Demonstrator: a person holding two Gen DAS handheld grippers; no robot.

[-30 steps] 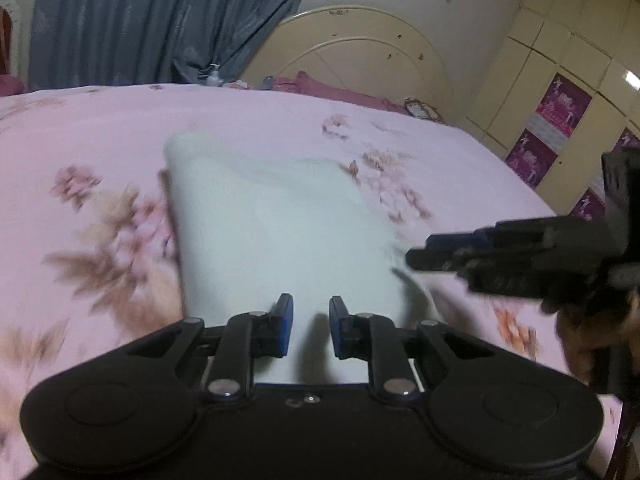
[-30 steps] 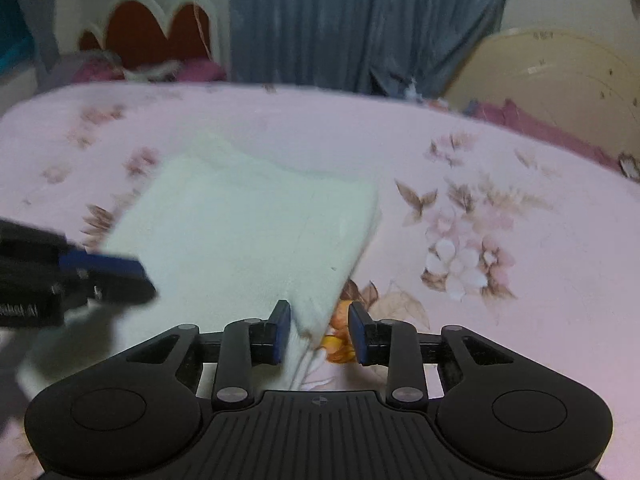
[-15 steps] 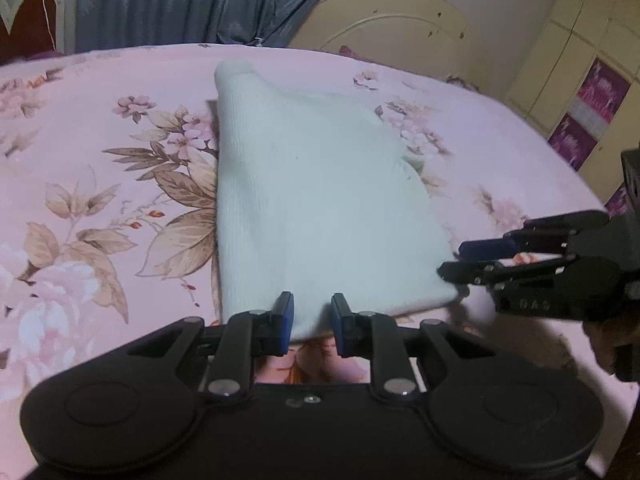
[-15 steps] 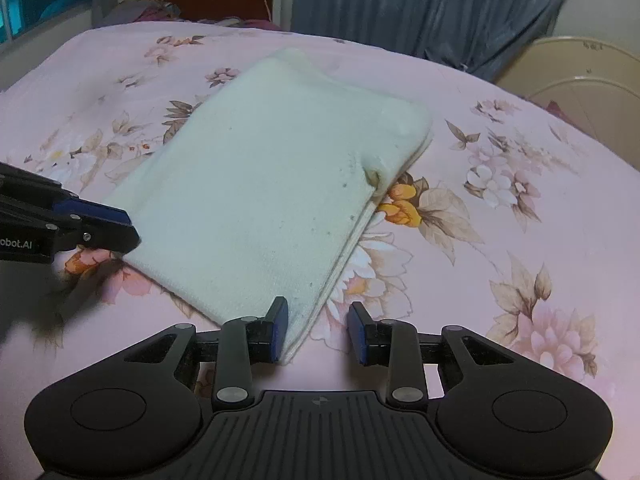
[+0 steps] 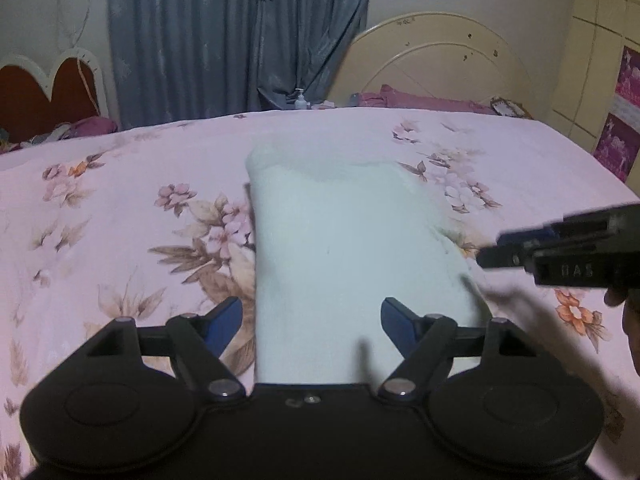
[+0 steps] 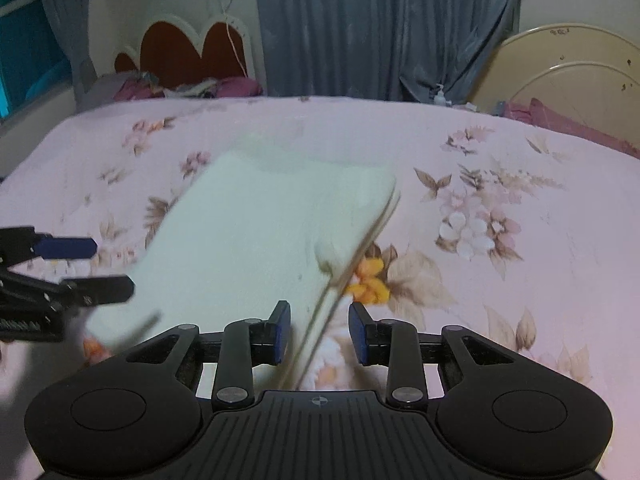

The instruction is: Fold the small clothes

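2 tongs, left tongs (image 5: 311,317) just opened, right tongs (image 6: 319,332), 1 folded cloth (image 5: 344,248), 1 bed (image 5: 120,208)

My left tongs (image 5: 312,320) have just been opening — their pads now stand clear of the folded white cloth (image 5: 344,248), whose near edge they pinched a moment ago.

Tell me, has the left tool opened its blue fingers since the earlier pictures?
Yes. The left tool has just been opening; its fingers now stand wide across the near edge of the folded white cloth, not pressing it.
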